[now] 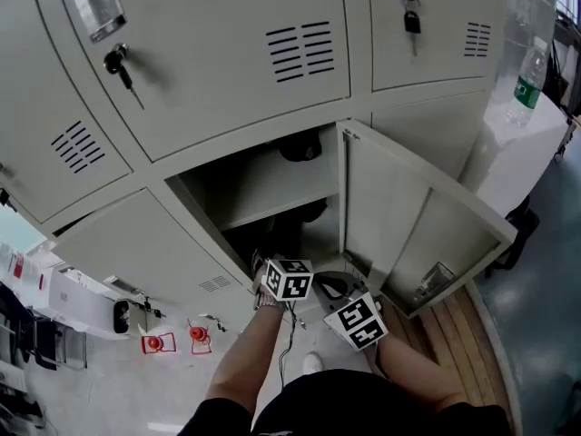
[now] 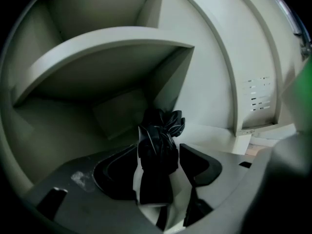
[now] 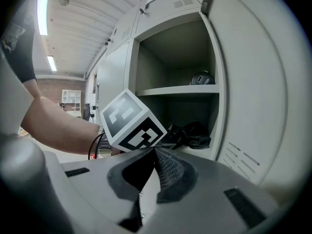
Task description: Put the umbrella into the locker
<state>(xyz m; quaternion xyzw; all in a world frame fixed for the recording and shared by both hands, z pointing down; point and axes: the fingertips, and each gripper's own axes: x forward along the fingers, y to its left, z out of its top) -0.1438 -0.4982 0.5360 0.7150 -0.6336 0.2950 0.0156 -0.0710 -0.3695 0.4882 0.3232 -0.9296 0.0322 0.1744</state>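
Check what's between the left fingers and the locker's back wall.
The umbrella: it lies on the locker floor, near end between the left gripper's open fingers. Left gripper view shows it.

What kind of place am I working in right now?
Probably a locker area in a workshop or industrial building: a bank of grey metal lockers, one door open, a padlock on another, and ceiling strip lights.

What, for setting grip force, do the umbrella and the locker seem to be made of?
Umbrella: black woven fabric, probably nylon or polyester; it bunches in soft creases with a faint sheen.
Locker: apparently thin sheet steel under matte pale-grey paint; folded panel edges and punched vent slots point to that.
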